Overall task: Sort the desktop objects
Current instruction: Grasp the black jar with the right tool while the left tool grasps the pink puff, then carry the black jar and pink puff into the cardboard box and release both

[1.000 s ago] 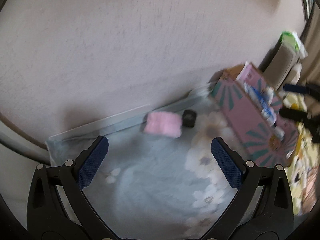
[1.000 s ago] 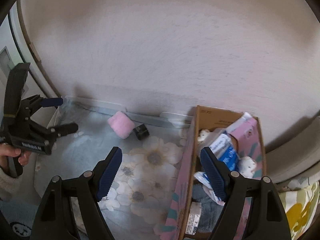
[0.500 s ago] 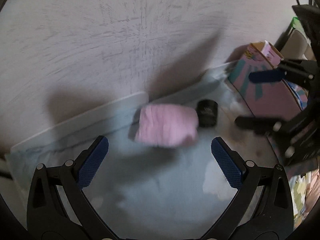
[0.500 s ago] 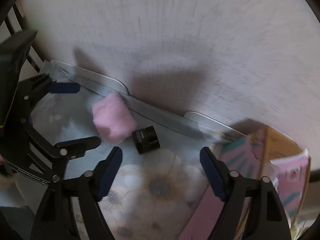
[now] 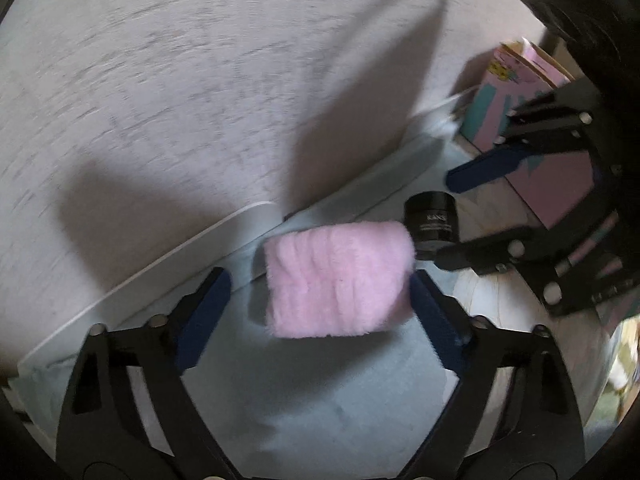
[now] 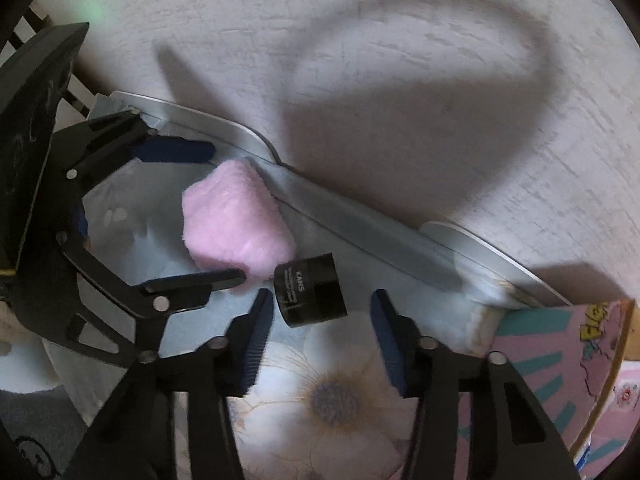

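A pink fluffy pad [image 5: 336, 280] lies on the light blue floral cloth near the wall. My left gripper [image 5: 318, 276] straddles it with jaws closing; the right pad touches its edge, while a gap shows at the left pad. A small black jar [image 6: 312, 292] lies on its side just right of the pad [image 6: 236, 220]. My right gripper [image 6: 322, 296] has the jar between its closing jaws, the left pad at the jar and the right pad apart. Each gripper shows in the other's view: the left gripper [image 6: 228, 212] and the right gripper [image 5: 444, 218] around the jar [image 5: 430, 224].
A pink and teal cardboard box [image 6: 560, 340] holding several items stands right of the jar, also seen as the box [image 5: 520, 80]. A textured wall [image 6: 400, 80] rises just behind the cloth's edge. The two grippers stand close side by side.
Both grippers came down and in toward the wall. The pad now sits between the left jaws and the jar between the right jaws. Both pairs of jaws have narrowed.
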`<state>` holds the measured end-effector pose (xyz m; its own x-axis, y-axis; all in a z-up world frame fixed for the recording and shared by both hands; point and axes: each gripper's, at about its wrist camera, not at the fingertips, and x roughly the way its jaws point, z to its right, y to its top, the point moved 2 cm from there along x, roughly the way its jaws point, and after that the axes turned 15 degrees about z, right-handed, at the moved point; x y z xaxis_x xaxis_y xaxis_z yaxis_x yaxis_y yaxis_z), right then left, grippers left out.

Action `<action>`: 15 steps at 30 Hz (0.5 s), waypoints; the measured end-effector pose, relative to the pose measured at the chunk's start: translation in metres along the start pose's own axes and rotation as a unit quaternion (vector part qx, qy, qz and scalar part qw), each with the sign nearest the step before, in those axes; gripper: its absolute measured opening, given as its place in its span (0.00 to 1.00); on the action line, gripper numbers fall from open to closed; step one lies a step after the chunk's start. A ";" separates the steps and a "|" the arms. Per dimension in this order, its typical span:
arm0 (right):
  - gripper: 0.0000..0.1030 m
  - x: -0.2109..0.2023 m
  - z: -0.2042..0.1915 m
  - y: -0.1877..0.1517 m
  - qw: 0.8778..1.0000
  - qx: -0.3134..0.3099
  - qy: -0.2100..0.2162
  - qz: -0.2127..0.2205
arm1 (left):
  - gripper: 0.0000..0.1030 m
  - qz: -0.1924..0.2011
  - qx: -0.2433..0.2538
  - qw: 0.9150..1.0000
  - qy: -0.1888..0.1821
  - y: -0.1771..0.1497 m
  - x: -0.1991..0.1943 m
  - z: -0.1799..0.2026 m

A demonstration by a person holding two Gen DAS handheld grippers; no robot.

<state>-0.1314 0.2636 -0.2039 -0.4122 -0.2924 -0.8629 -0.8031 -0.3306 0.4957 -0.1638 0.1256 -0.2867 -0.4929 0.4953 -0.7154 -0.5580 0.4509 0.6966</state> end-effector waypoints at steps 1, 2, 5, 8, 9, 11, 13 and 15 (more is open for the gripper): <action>0.34 0.000 -0.001 0.000 1.000 -0.003 0.002 -0.001 | 0.76 -0.002 0.003 1.000 -0.009 -0.001 0.000 0.001; 0.34 0.001 -0.002 0.000 1.000 -0.006 0.002 -0.002 | 0.69 -0.003 0.001 1.000 -0.018 -0.001 0.000 0.001; 0.30 0.004 -0.005 -0.001 1.000 -0.012 0.001 -0.006 | 0.59 -0.004 -0.007 0.999 -0.033 -0.002 -0.003 0.001; 0.30 0.002 -0.007 -0.002 1.000 -0.016 -0.004 -0.002 | 0.45 0.002 -0.004 0.999 -0.036 -0.002 -0.009 0.001; 0.29 0.000 -0.008 -0.003 1.000 -0.015 -0.004 0.000 | 0.38 0.004 -0.006 0.999 -0.035 -0.001 -0.012 0.000; 0.29 -0.004 -0.008 -0.004 1.000 -0.012 -0.008 0.003 | 0.31 0.008 -0.007 0.999 -0.032 0.001 -0.017 -0.003; 0.29 -0.009 -0.008 -0.005 1.000 -0.007 -0.013 0.008 | 0.26 0.011 -0.008 1.000 -0.028 0.002 -0.022 -0.005; 0.29 -0.014 -0.007 -0.007 1.000 -0.001 -0.017 0.012 | 0.22 0.013 -0.009 1.000 -0.024 0.004 -0.027 -0.006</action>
<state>-0.1169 0.2637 -0.1945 -0.4453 -0.2699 -0.8537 -0.7924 -0.3251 0.5161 -0.1566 0.1098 -0.2650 -0.4749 0.5414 -0.6938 -0.5579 0.4246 0.7131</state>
